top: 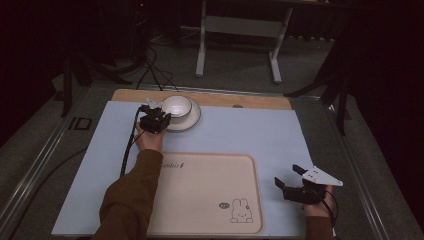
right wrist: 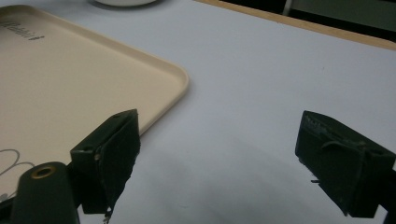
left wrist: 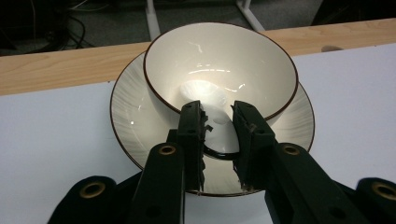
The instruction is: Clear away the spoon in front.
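Left gripper (left wrist: 217, 109) at far side of table, jaws narrow, closed on near rim of the bowl (left wrist: 222, 70). One jaw left of the rim part held, other jaw right of it, dark rim line passing between them. Bowl cream-white w/ brown edge, upright, sitting on the saucer (left wrist: 135, 116). Saucer also pale w/ dark edge, reaching out to both sides of the jaws and under them. Beyond the jaws, past the bowl: wooden strip (left wrist: 56, 70) of table edge, then dark floor. In high view same gripper (top: 156, 119) just at left side of bowl (top: 176, 105), hand (top: 149, 140) behind it, brown sleeve (top: 131, 195) coming from bottom.

Right gripper (right wrist: 219, 140) jaws wide apart, nothing between them but pale blue table cover (right wrist: 261, 74). Off the left jaw: corner of the beige tray (right wrist: 70, 74), rounded rim very near that jaw, not touching as far as visible. Right jaw over bare cover. In high view right gripper (top: 290, 177) low at right of tray (top: 205, 195), well apart from bowl. Tray empty-looking, flat, w/ small rabbit drawing (top: 241, 211) near its corner closest to right jaws.

Bowl + saucer: ahead of left jaws, touching them; far ahead-left of right jaws.
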Action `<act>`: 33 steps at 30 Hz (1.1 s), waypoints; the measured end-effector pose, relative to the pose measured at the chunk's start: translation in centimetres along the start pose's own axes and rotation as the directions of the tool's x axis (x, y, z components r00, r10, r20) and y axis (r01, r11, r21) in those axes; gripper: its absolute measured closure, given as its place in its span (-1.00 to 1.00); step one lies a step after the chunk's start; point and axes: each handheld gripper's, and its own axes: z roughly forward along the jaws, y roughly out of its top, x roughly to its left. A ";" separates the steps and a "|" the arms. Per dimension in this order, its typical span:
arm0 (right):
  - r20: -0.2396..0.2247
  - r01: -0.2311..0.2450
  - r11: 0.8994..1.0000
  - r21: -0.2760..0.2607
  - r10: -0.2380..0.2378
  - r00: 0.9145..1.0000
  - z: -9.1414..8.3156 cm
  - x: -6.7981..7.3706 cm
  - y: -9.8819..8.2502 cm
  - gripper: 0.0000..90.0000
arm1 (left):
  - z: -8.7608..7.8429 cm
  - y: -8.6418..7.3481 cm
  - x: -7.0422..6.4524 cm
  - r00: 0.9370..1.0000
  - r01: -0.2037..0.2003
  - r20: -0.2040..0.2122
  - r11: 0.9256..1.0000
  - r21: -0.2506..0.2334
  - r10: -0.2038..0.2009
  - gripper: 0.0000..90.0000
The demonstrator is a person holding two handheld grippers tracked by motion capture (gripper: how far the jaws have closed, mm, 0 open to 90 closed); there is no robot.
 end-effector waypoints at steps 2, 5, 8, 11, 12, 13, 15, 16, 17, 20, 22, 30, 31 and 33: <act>0.000 0.000 1.000 0.001 0.000 1.000 0.0 0.0 0.0 -0.69 | -0.1 0.1 0.0 1.000 -0.001 0.001 1.000 -0.003 0.001 0.65; 0.000 0.000 1.000 0.000 0.000 1.000 0.0 0.0 0.0 -0.70 | -0.4 0.2 0.0 1.000 0.002 0.005 1.000 -0.014 -0.002 0.65; 0.000 0.000 1.000 -0.001 0.000 1.000 0.0 0.0 0.0 -0.70 | -0.8 0.4 0.0 1.000 0.009 0.011 1.000 -0.028 -0.008 0.65; 0.000 0.000 1.000 -0.001 0.000 1.000 0.0 0.0 0.0 -0.70 | -1.0 0.5 0.0 1.000 0.015 0.015 0.999 -0.038 -0.015 0.66; 0.000 0.000 1.000 -0.001 0.000 1.000 0.0 0.0 0.0 -0.69 | -1.2 0.6 0.0 1.000 0.016 0.016 0.999 -0.043 -0.015 0.65; 0.000 0.000 1.000 -0.001 0.000 1.000 0.0 0.0 0.0 -0.70 | -1.3 0.7 0.0 1.000 0.017 0.017 0.999 -0.045 -0.016 0.66; 0.000 0.001 1.000 0.000 -0.001 1.000 0.0 0.0 0.0 -0.70 | -1.5 0.7 0.0 1.000 0.016 0.020 0.999 -0.049 -0.015 0.66; 0.000 0.000 1.000 -0.001 0.000 1.000 0.0 0.0 0.0 -0.70 | -1.6 0.8 0.0 1.000 0.017 0.020 0.999 -0.052 -0.016 0.66; 0.001 0.000 1.000 0.000 0.000 1.000 0.0 0.0 0.0 -0.69 | -1.7 0.8 0.0 1.000 0.017 0.023 0.998 -0.056 -0.016 0.66; 0.001 0.001 1.000 0.000 -0.001 1.000 0.0 0.0 0.0 -0.70 | -2.0 1.0 0.0 1.000 0.019 0.025 0.998 -0.063 -0.017 0.66; 0.001 0.001 1.000 -0.002 -0.001 1.000 0.0 0.0 0.0 -0.70 | -2.2 1.1 0.1 0.999 0.021 0.029 0.998 -0.067 -0.019 0.66; 0.002 0.000 1.000 -0.004 0.000 1.000 0.0 0.0 0.0 -0.69 | -3.4 1.5 0.2 0.999 0.023 0.033 0.995 -0.092 -0.020 0.66; 0.001 -0.001 1.000 -0.004 0.001 1.000 0.0 0.0 0.0 -0.69 | -3.5 1.6 0.2 0.999 0.026 0.035 0.995 -0.095 -0.022 0.66; 0.001 0.000 1.000 -0.004 0.000 1.000 0.0 0.0 0.0 -0.70 | -3.8 1.7 0.2 0.999 0.026 0.035 0.995 -0.098 -0.023 0.66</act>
